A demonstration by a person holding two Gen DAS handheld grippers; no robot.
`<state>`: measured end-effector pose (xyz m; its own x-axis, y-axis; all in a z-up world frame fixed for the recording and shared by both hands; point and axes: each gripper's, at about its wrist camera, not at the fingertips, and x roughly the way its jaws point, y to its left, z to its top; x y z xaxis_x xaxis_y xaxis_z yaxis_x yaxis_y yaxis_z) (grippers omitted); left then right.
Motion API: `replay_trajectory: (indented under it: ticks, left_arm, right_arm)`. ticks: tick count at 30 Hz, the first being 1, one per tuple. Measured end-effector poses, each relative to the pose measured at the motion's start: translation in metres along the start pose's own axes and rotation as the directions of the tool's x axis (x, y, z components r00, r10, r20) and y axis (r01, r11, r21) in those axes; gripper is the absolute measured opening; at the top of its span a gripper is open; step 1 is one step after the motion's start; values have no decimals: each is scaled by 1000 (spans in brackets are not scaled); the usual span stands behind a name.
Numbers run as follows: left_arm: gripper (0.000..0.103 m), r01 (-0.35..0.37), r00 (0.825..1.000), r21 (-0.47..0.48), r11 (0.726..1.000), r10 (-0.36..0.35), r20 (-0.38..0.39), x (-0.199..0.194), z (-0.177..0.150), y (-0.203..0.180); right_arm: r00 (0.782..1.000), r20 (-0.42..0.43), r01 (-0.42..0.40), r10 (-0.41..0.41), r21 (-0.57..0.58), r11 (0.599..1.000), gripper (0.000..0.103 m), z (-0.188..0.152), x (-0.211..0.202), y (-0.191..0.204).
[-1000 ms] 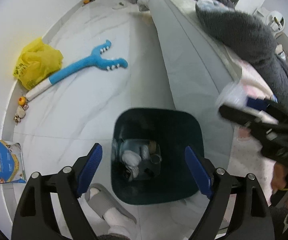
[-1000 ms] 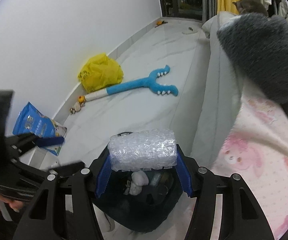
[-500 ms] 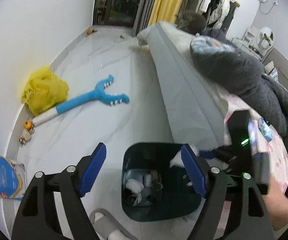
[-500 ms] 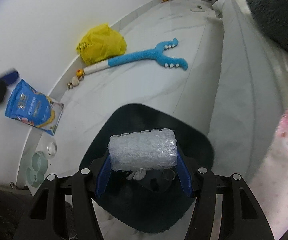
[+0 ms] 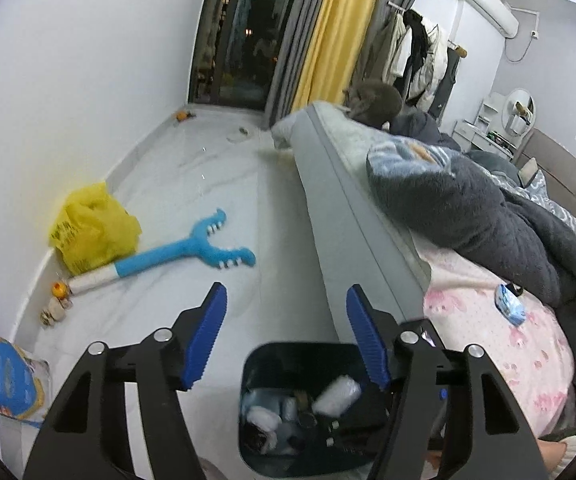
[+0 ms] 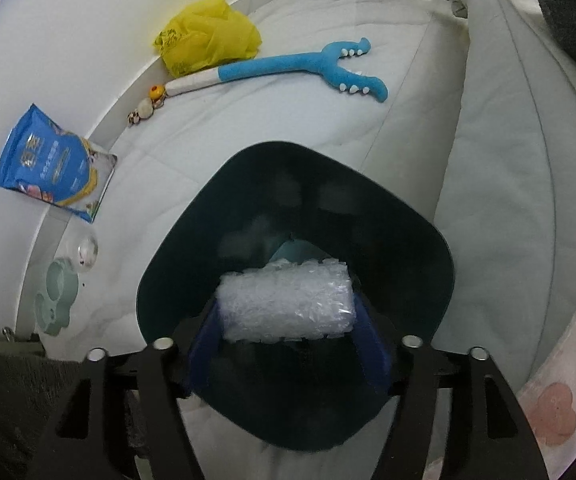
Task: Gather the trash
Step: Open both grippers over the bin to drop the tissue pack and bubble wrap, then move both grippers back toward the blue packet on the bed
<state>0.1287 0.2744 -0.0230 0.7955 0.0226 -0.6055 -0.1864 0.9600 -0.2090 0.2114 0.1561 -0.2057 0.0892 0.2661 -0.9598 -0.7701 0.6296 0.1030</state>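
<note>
A dark bin (image 5: 272, 356) stands on the floor beside the bed and holds several pieces of trash. My right gripper (image 6: 286, 320) is shut on a roll of bubble wrap (image 6: 286, 302) and holds it inside the mouth of the bin (image 6: 428, 248). The roll also shows in the left wrist view (image 5: 338, 394), low in the bin, with the right gripper's black body beside it. My left gripper (image 5: 286, 338) is open and empty above the bin's near side.
A blue plush toy (image 5: 192, 250), a yellow bag (image 5: 88, 232) and a blue pouch (image 6: 54, 164) lie on the floor by the wall. The grey bed edge (image 5: 340, 216) with dark blankets runs on the right. A blue packet (image 5: 510, 308) lies on the pink sheet.
My right gripper has gone down with the bubble wrap roll into the bin's mouth. My left gripper has tilted up and drawn back from the bin, still open.
</note>
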Motion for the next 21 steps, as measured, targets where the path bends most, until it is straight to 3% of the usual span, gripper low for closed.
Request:
replay_trajectory:
  ticks: [6,14,21]
  left_arm:
    - [64,18,996,1,1000,-18,90,-13,13,-16]
    - [65,35,988,37,999,-40,150,-19,26,-48]
    - [68,42,987,46,998,-49,155,-13,31,-73]
  right_arm:
    - [1000,15,-21,21,-21,1000,84,-6,-15,0]
    - [991,127,-39,40,-6,999,88,-13,-57,-15]
    - [957,288,17,-30,47,999,91,-22,-112,-48]
